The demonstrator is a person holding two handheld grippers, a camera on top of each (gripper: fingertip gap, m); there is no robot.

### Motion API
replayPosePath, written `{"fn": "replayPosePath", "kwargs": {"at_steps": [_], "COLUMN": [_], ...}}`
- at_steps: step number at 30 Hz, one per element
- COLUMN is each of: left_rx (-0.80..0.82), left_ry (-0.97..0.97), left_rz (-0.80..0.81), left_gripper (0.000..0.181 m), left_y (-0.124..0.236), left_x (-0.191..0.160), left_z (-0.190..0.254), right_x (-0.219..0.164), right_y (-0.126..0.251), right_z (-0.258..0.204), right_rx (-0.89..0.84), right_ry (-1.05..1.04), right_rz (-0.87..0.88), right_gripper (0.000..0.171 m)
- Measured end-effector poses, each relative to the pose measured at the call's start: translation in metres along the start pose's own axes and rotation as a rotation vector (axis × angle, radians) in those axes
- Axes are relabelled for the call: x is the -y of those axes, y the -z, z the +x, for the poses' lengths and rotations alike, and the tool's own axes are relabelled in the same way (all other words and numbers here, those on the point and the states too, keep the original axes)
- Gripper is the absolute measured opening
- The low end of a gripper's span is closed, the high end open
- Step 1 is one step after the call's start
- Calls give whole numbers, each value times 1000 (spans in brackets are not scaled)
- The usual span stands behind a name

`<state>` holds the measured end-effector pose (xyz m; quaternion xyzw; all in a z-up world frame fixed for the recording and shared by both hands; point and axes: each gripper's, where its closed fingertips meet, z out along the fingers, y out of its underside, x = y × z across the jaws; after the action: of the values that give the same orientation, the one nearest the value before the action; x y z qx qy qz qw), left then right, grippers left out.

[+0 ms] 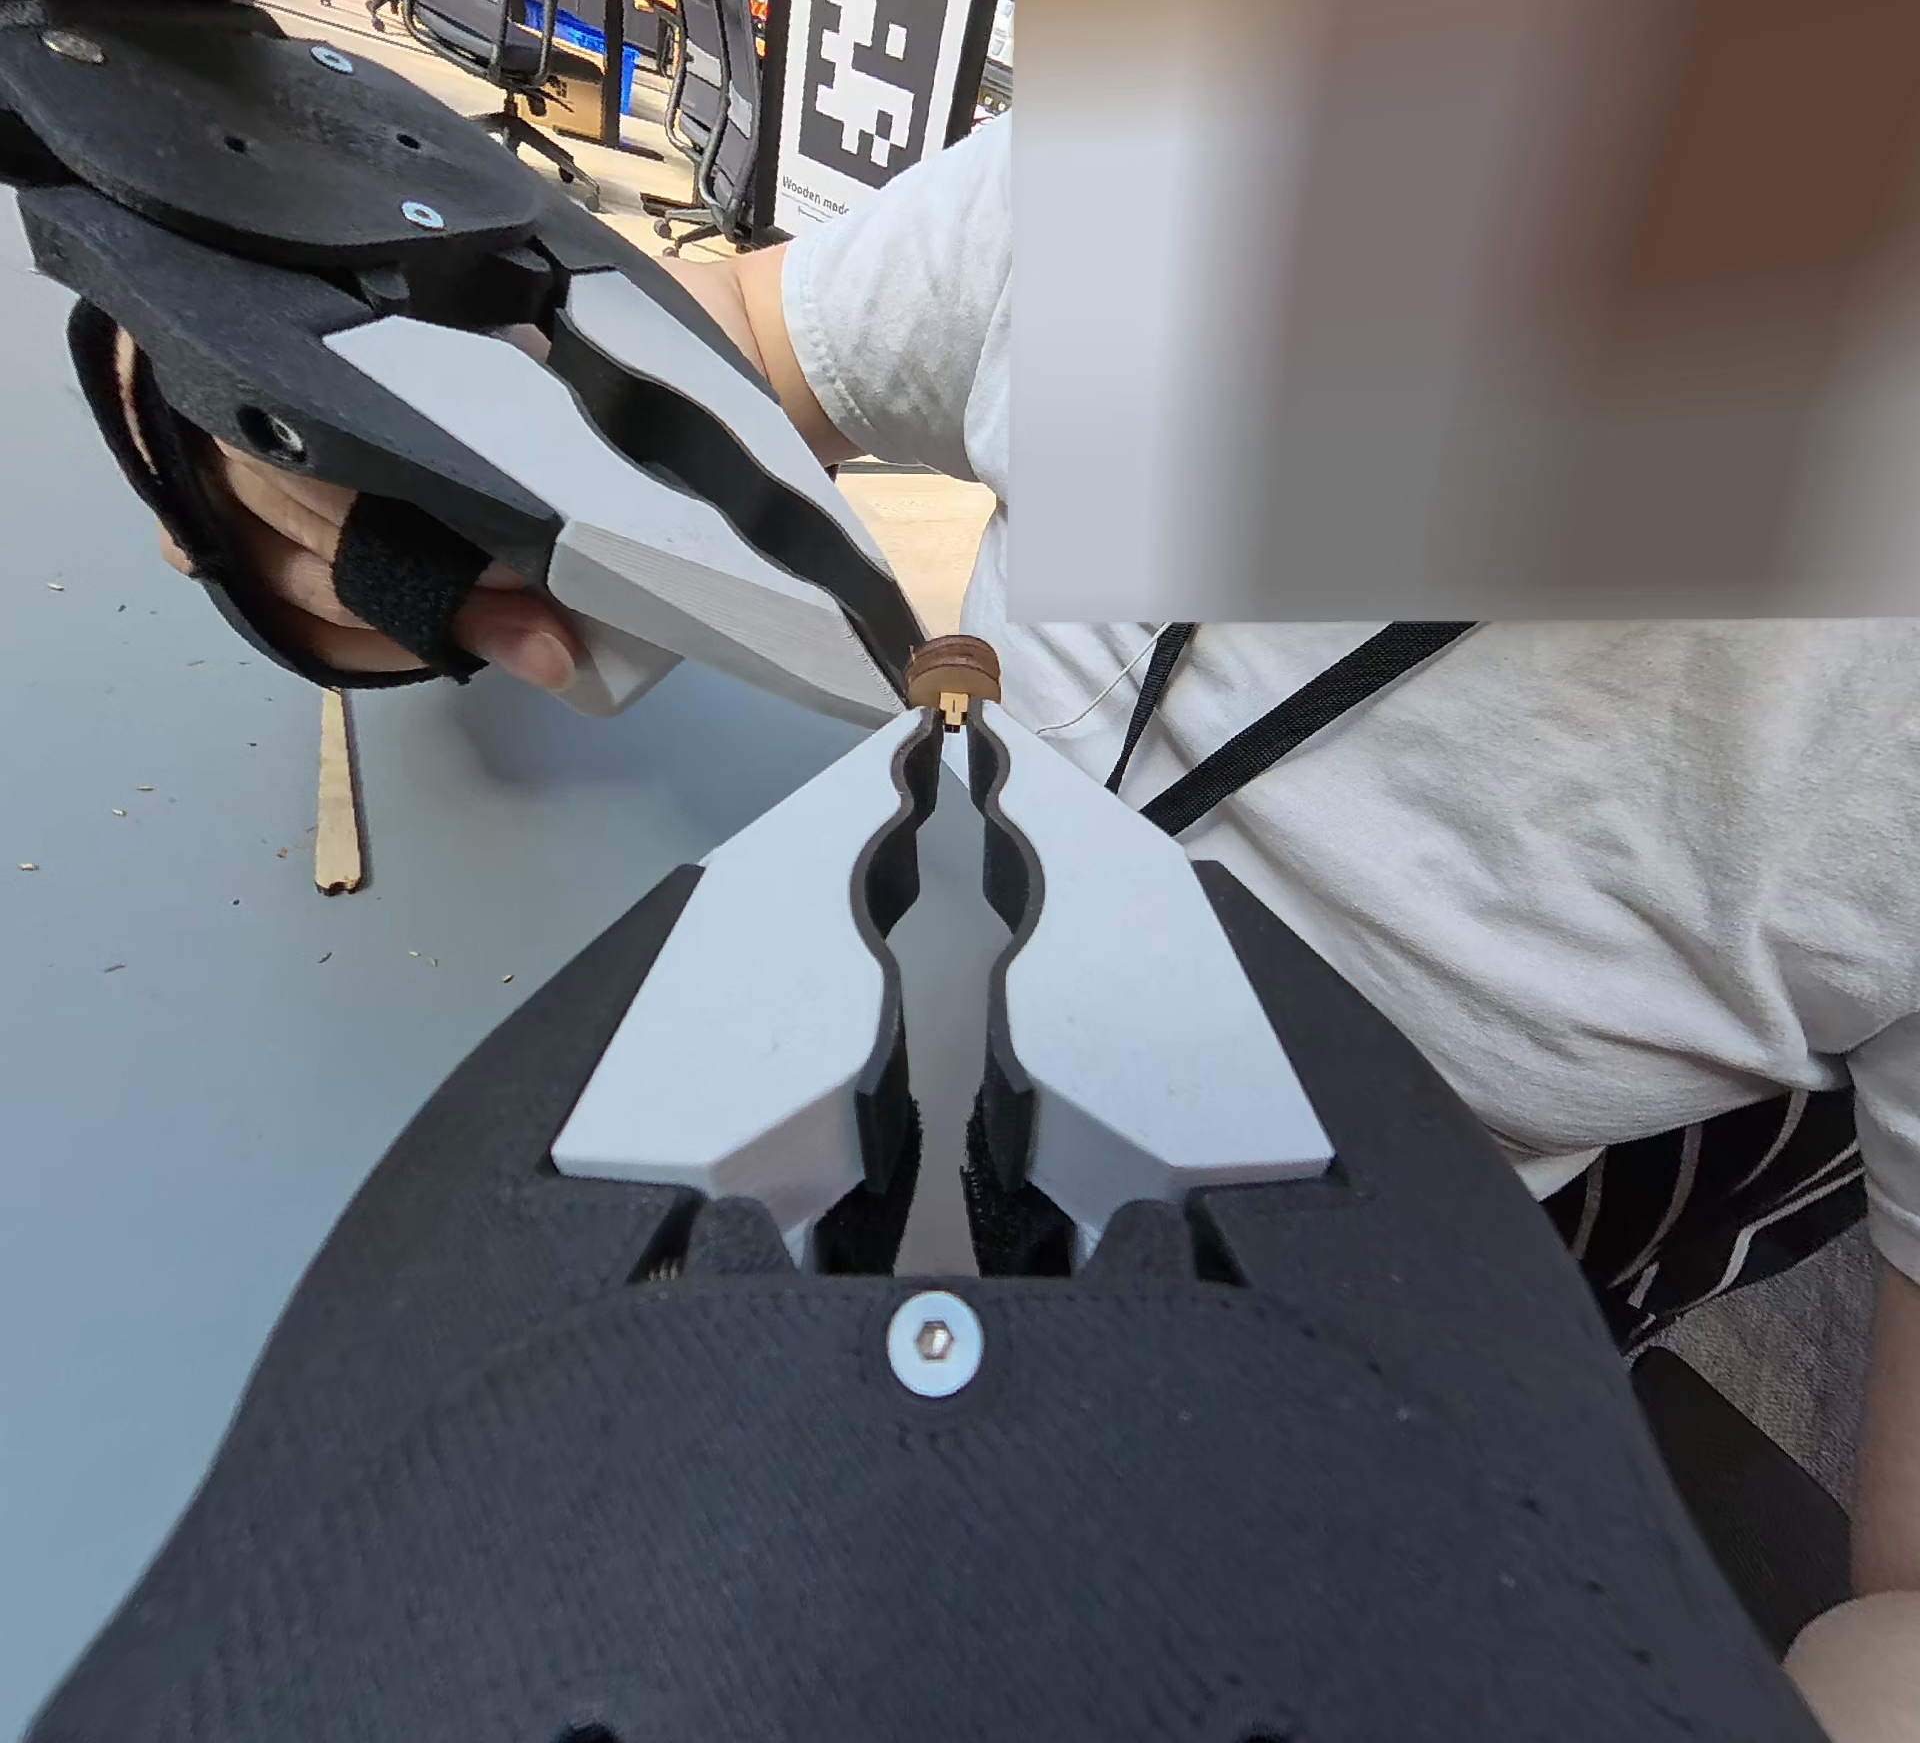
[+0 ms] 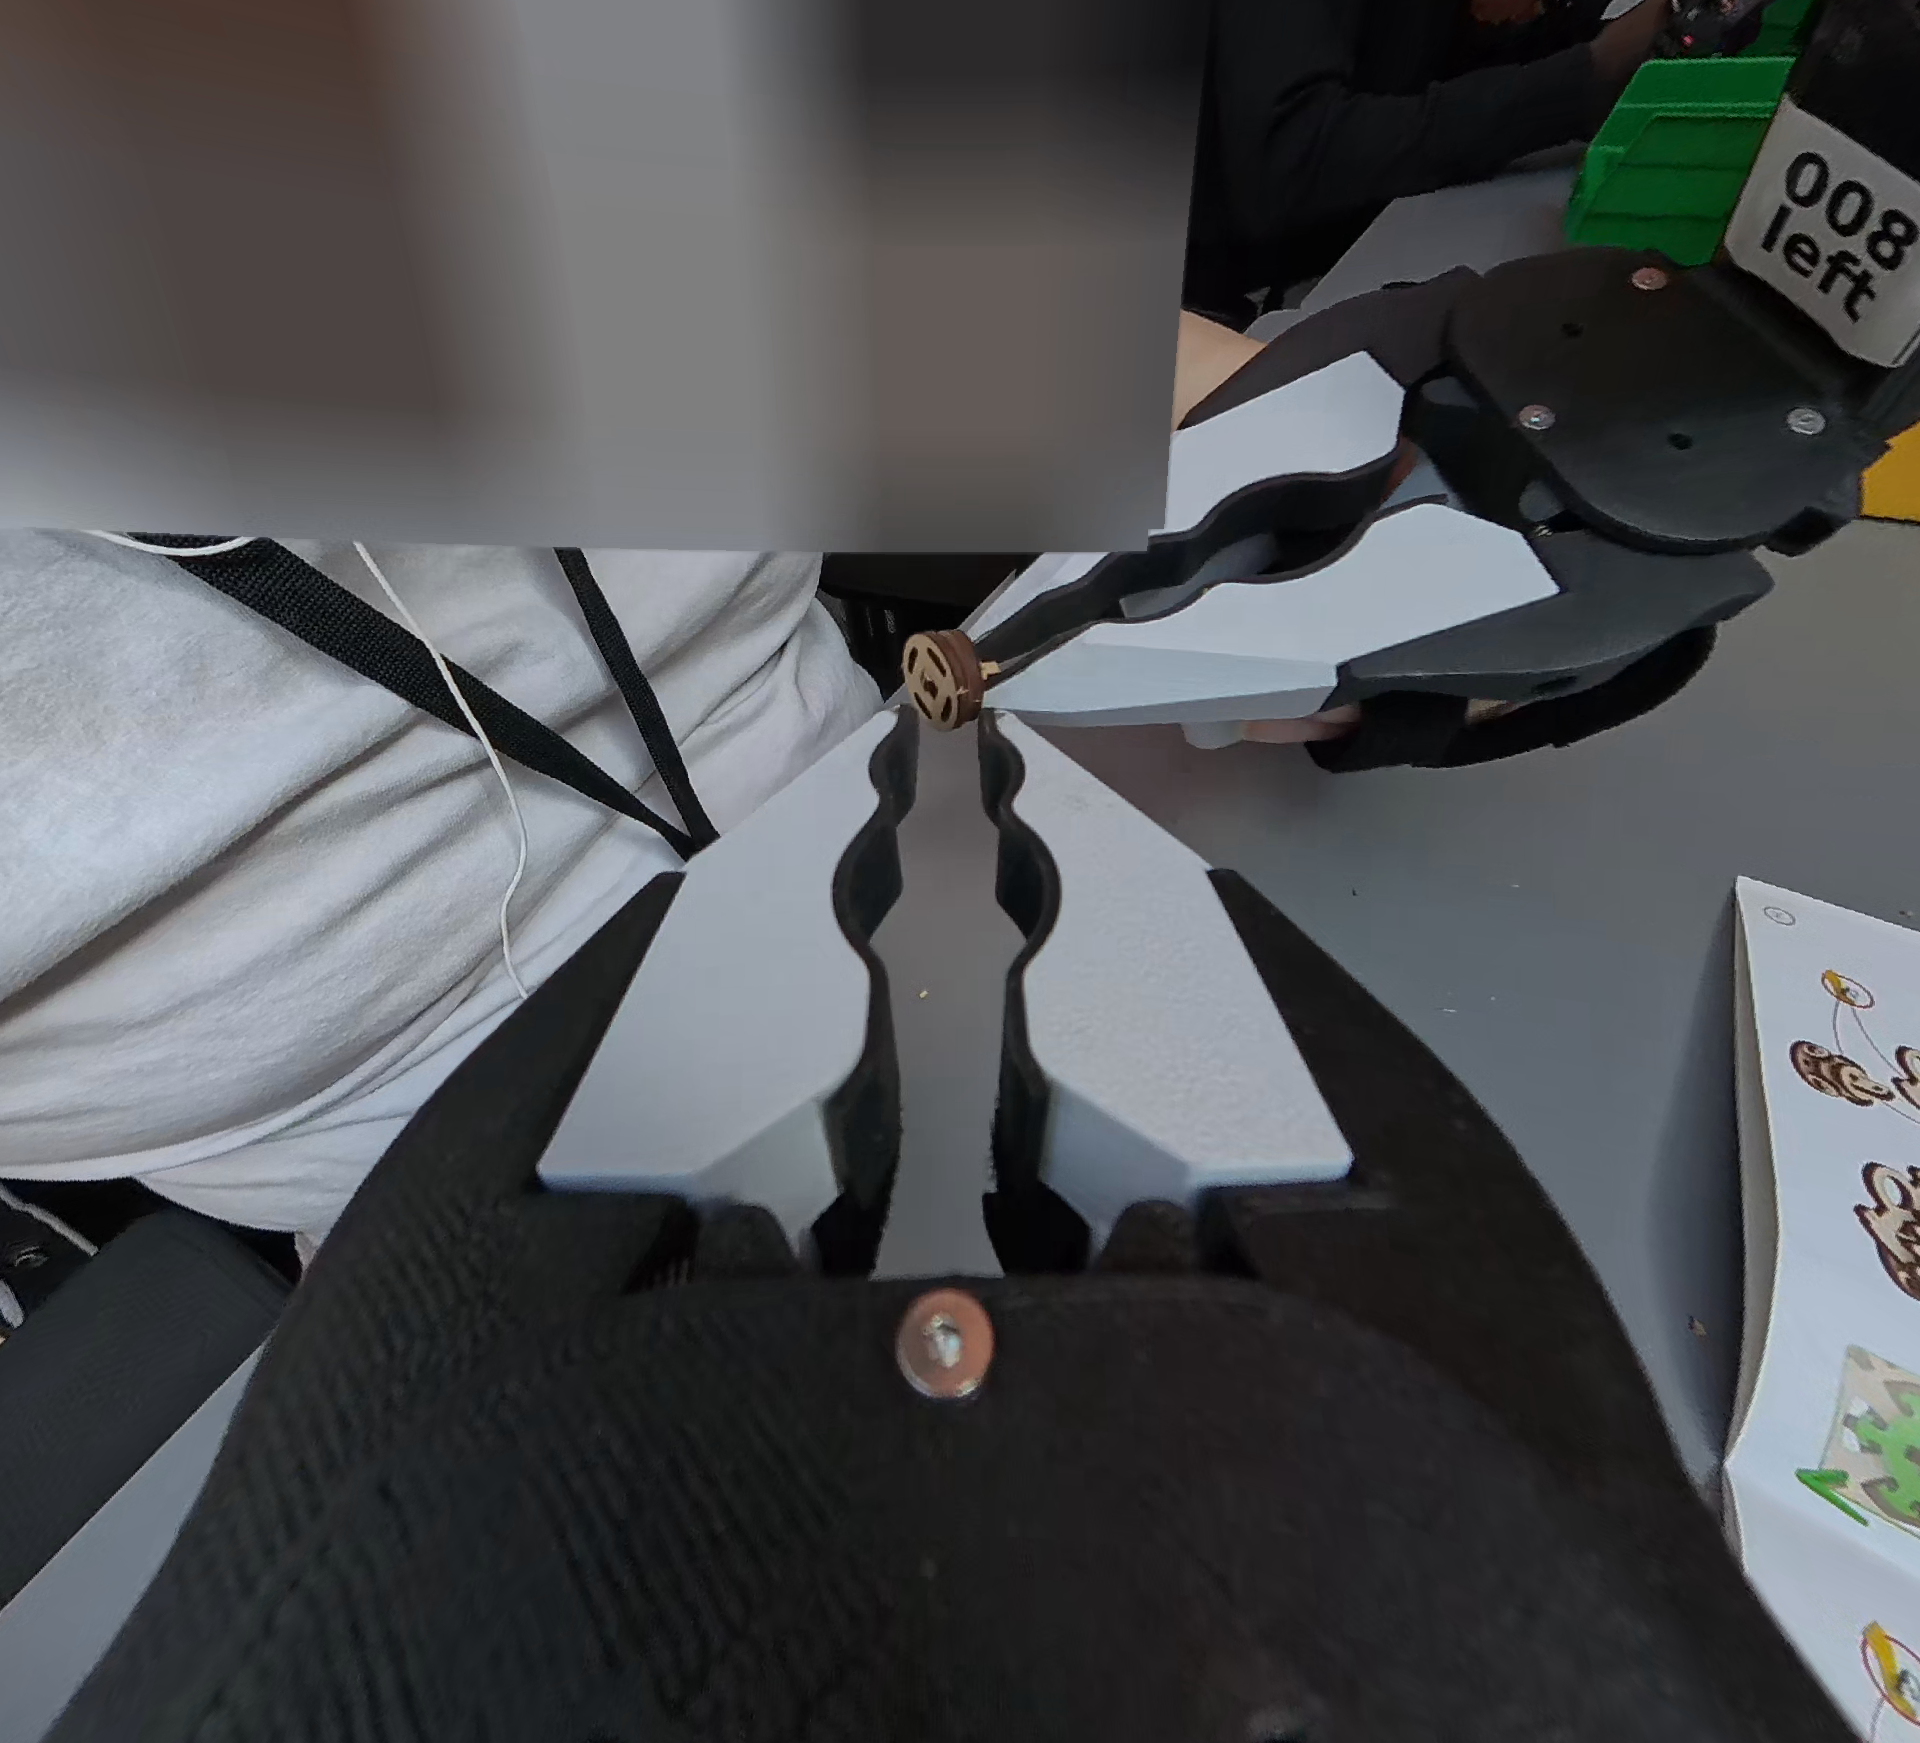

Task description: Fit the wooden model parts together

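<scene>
A small round wooden wheel [image 2: 938, 681] with cut-out spokes is held in the air above the grey table. My right gripper [image 2: 941, 729] is shut on its rim. In the left wrist view the wheel [image 1: 951, 660] shows edge-on, with the right gripper [image 1: 912, 681] reaching in from the upper left. My left gripper [image 1: 949, 725] is shut on a short pale wooden peg [image 1: 951, 709] that points into the wheel's hub. In the right wrist view the left gripper [image 2: 987, 673] comes in from the right, its tips against the wheel's back face.
A person in a white shirt [image 1: 1403, 862] sits close behind both grippers. A thin wooden strip [image 1: 338, 800] lies on the grey table [image 1: 156, 1070]. A printed instruction sheet [image 2: 1829, 1278] lies at the right, a green bin [image 2: 1683, 145] farther back. Less than 4 cm separates the two grippers' tips.
</scene>
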<state>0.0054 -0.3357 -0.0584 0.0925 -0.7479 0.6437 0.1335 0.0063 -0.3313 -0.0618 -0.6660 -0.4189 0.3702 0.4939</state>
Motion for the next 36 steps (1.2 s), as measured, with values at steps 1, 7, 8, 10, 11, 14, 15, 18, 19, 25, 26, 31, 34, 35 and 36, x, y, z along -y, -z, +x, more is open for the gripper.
{"fn": "replayPosePath", "kwargs": {"at_steps": [1,7,8,10,11,14,15,18,19,25,26,31,34,35,36], "left_rx": [5,21,24,31,37,66,79,138,168,315,363,553,599,611,617], "left_ry": [0,10,9,7,5,-3,-6,-24,-33,-65,-67,-104,-143,-157,-168], "left_rz": [2,13,11,8,6,-2,-6,-2,-2,13,19,78,117,126,134], "left_gripper": [3,3,3,3,3,3,3,3,3,3,3,3,3,2,2], "left_y": [0,3,3,3,3,5,6,9,11,22,26,47,55,57,58], "left_x": [0,1,1,0,0,-1,-1,0,0,4,5,16,26,28,31], "left_z": [-1,-4,-5,-6,-6,-10,-12,-20,-24,-45,-52,-74,-74,-74,-73], "right_x": [1,1,0,0,-1,-1,-2,-2,-4,-11,-6,5,8,11,14], "right_y": [1,4,4,4,4,9,12,24,30,73,76,63,64,66,67], "right_z": [0,5,5,6,7,12,14,20,25,53,54,65,75,75,73], "right_rx": [2,-3,-2,-10,-16,-64,-80,-132,-166,-353,-361,-479,-554,-556,-546], "right_ry": [-9,-57,-59,-49,-44,-22,-13,11,13,-5,-22,-22,-36,-35,-33], "right_rz": [6,19,17,15,8,-5,-15,-30,-44,-72,-48,-61,-57,-40,-21], "right_gripper": [9,6,6,7,10,25,25,27,28,33,34,46,46,44,40]}}
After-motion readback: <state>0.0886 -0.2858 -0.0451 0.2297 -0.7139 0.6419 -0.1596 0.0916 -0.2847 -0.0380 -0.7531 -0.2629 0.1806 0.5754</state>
